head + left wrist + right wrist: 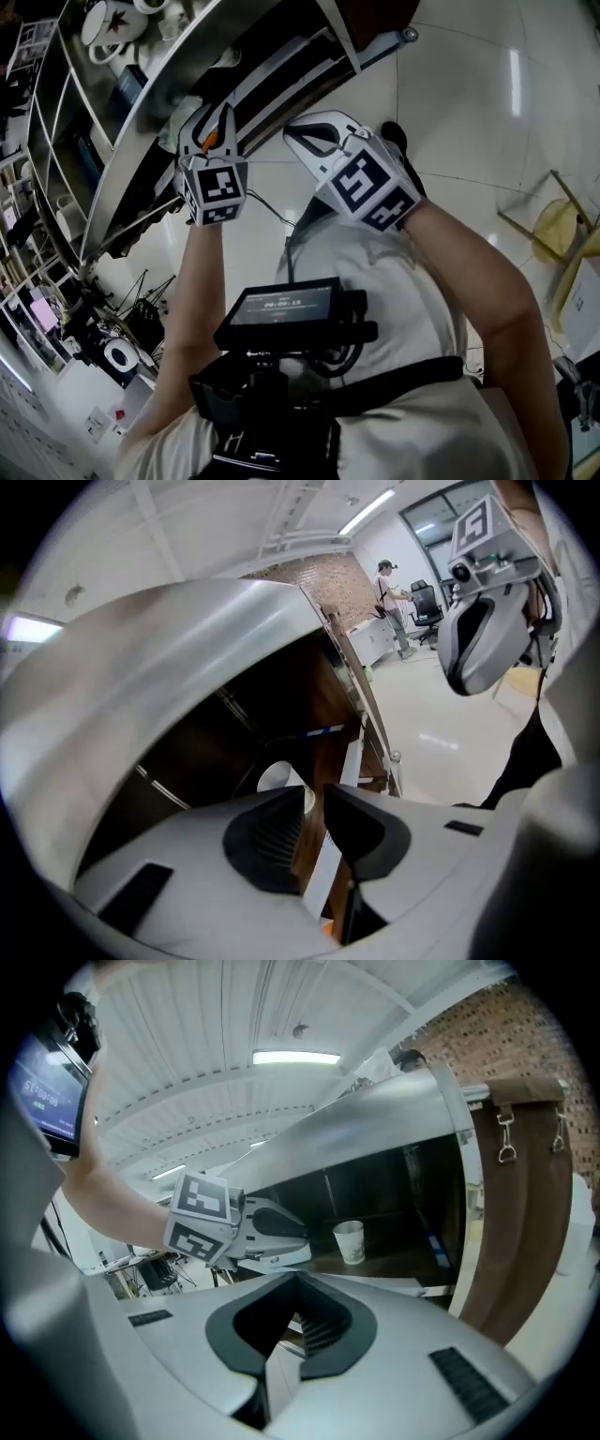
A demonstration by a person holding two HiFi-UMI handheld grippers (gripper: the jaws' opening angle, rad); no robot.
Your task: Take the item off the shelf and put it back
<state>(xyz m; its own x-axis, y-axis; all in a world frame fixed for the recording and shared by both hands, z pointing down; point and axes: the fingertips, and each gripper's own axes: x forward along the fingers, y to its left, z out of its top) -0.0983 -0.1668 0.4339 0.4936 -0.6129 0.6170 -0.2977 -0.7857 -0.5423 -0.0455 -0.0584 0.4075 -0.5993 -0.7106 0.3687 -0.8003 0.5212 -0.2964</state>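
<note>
A white paper cup stands upright on the dark shelf board under the shelf's silver metal top. In the left gripper view the cup shows just beyond the jaws. My left gripper is open, with a narrow gap and nothing between its pads; it points at the cup, a short way in front of it. My right gripper hangs back to the right with its pads meeting and holding nothing. The head view shows both grippers, left and right, raised side by side at the shelf edge.
Mugs and crockery fill the higher shelves. A brown panel with metal clips borders the shelf's right side. A person stands far off by a desk chair. A yellow chair and tripods stand on the glossy floor.
</note>
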